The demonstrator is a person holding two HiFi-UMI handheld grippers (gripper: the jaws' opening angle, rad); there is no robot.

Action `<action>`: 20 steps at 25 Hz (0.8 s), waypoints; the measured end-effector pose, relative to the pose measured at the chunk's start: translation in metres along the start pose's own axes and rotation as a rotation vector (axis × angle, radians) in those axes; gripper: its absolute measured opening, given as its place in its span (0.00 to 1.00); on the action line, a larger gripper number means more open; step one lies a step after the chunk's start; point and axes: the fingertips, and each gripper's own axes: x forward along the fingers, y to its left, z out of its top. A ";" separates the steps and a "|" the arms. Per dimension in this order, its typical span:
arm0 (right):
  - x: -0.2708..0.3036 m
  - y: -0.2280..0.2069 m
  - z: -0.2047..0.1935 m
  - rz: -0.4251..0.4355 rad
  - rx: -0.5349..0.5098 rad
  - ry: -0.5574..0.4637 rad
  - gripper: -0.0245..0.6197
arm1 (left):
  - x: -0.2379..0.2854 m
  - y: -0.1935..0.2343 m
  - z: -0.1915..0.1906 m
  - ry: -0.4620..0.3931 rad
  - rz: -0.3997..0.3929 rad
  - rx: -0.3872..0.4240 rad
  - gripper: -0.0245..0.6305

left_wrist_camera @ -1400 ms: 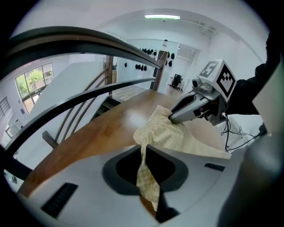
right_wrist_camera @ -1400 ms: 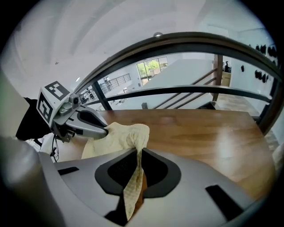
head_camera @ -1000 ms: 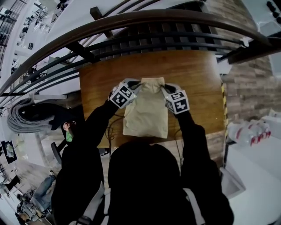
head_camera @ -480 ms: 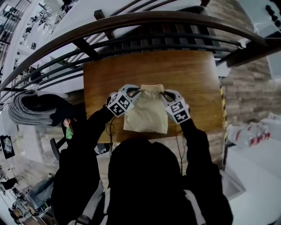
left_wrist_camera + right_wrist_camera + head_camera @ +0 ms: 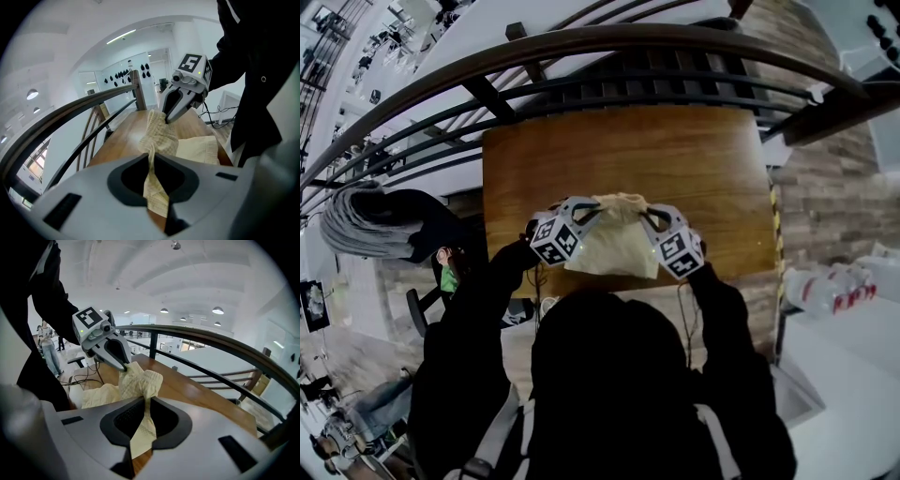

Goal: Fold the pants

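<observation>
Pale yellow pants (image 5: 609, 251) lie on the wooden table (image 5: 675, 159) near its front edge, with their far end lifted and bunched. My left gripper (image 5: 596, 207) is shut on the left corner of that raised end, and my right gripper (image 5: 644, 212) is shut on the right corner. In the left gripper view the cloth (image 5: 161, 136) runs up out of my left gripper (image 5: 152, 161), and the right gripper (image 5: 166, 120) pinches it beyond. In the right gripper view the fabric (image 5: 136, 380) passes through my right gripper (image 5: 143, 411), with the left gripper (image 5: 124, 366) holding the other corner.
A dark curved railing (image 5: 581, 47) with bars runs past the table's far side. A brick-faced wall (image 5: 834, 197) stands to the right. A person's dark sleeves and body cover the table's near edge. Cables (image 5: 220, 119) lie on the floor by the table.
Both grippers have pulled the far end of the pants toward the table's near edge and slightly up. The flat part of the pants looks shorter, and the cubes have rolled.
</observation>
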 end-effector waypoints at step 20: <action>-0.008 0.093 -0.052 0.115 -0.062 0.080 0.10 | -0.008 -0.085 -0.038 0.062 -0.050 0.005 0.09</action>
